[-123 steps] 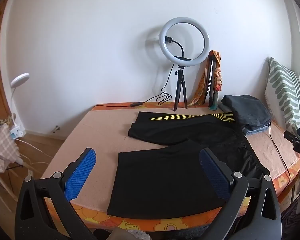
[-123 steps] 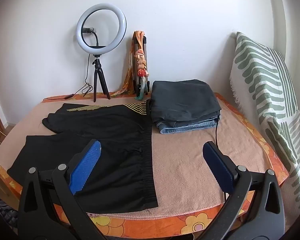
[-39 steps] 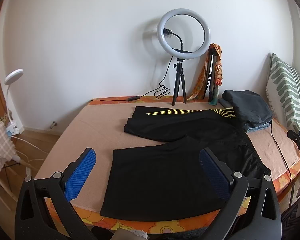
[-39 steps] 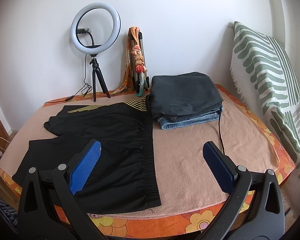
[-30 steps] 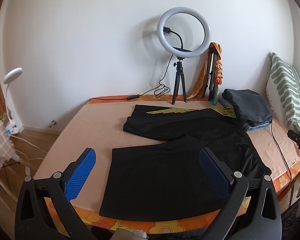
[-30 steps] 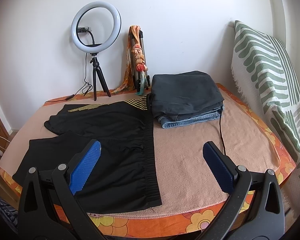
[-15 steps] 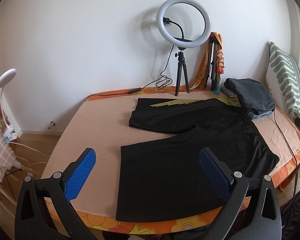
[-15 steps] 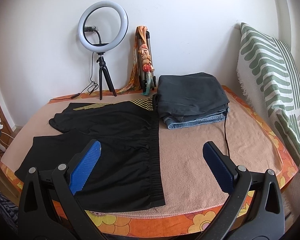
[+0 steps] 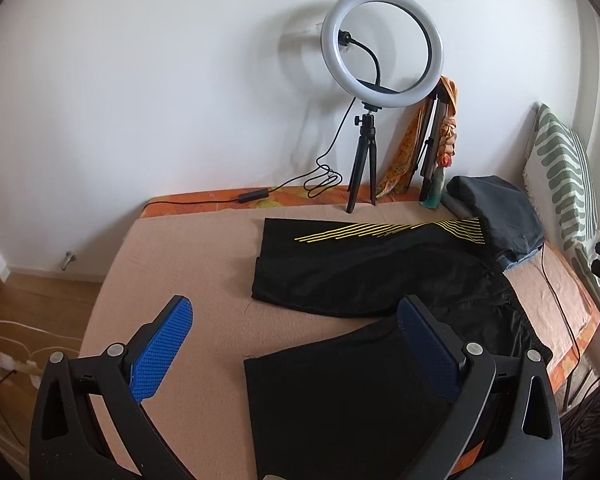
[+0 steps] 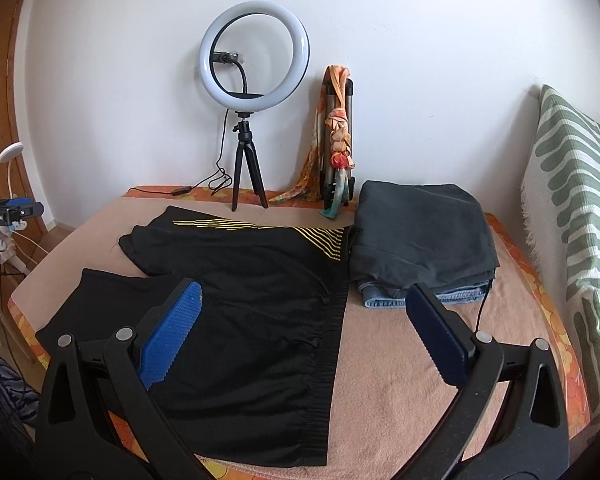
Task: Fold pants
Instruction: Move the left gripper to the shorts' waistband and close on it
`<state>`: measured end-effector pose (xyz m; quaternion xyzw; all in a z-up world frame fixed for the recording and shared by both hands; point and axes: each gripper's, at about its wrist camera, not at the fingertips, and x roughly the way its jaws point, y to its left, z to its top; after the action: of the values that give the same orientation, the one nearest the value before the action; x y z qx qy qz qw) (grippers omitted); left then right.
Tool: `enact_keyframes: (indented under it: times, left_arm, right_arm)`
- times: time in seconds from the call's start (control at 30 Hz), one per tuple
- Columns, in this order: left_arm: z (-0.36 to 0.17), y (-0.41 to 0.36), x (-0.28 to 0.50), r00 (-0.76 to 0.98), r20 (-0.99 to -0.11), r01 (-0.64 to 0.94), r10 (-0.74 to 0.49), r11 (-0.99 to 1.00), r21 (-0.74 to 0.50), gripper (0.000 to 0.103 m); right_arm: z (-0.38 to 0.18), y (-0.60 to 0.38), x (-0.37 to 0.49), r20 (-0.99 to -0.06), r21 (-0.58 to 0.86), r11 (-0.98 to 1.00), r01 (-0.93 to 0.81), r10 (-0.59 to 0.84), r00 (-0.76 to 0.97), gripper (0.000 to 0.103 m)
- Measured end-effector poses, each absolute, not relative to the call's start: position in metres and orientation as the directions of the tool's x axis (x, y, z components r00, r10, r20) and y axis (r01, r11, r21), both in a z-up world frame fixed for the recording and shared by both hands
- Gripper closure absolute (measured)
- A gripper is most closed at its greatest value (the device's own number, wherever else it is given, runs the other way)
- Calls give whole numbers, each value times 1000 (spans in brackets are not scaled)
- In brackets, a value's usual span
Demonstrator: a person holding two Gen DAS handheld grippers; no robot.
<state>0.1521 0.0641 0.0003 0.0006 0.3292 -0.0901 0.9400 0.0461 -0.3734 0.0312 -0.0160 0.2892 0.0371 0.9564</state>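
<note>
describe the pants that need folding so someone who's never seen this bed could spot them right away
On the peach blanket covering the bed, look in front of the ring light standing at the wall. The black shorts lie spread flat there, legs pointing left and the ribbed waistband to the right. Unlike the folded clothes stack right beside them, they are unfolded and carry thin yellow stripes along the far edge.

White wall (image 9: 160, 80), ring light (image 9: 381, 40), wood floor (image 9: 40, 304).

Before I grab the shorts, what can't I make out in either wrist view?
- Black shorts: near hem in the left view, cut off behind the left gripper.
- Shorts' near-left corner, right view: behind the right gripper.
- Folded clothes stack: items underneath the top one, mostly covered.
</note>
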Motion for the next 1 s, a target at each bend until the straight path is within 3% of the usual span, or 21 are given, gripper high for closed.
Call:
enact_keyframes:
  times: [0.13,0.23,0.4,0.73,1.0]
  left_arm:
    - [-5,65,201,735,-652,194,-186,979,-60,12]
    - [-18,73,241,688,-687,192,-233,972,-137,22]
    - [-43,77,300,619,-732,187,-284,959,-214,28]
    - [-79,58,384,541,-792,232,-282,956,-181,29]
    - [-118,43,448,474,-839,277,-265,950,-143,51]
  right_arm:
    - [33,-372,85,-572,-55,990,-132,77,817,0]
    - [32,-371,120,-599,-66,981,-184,108,794,0]
    - [24,-373,179,-648,-43,966,-255,167,743,0]
    - [-24,-374,288,-788,17,937,-350,228,571,8]
    - [-74,-372,367,-874,41,922,-386,220,434,12]
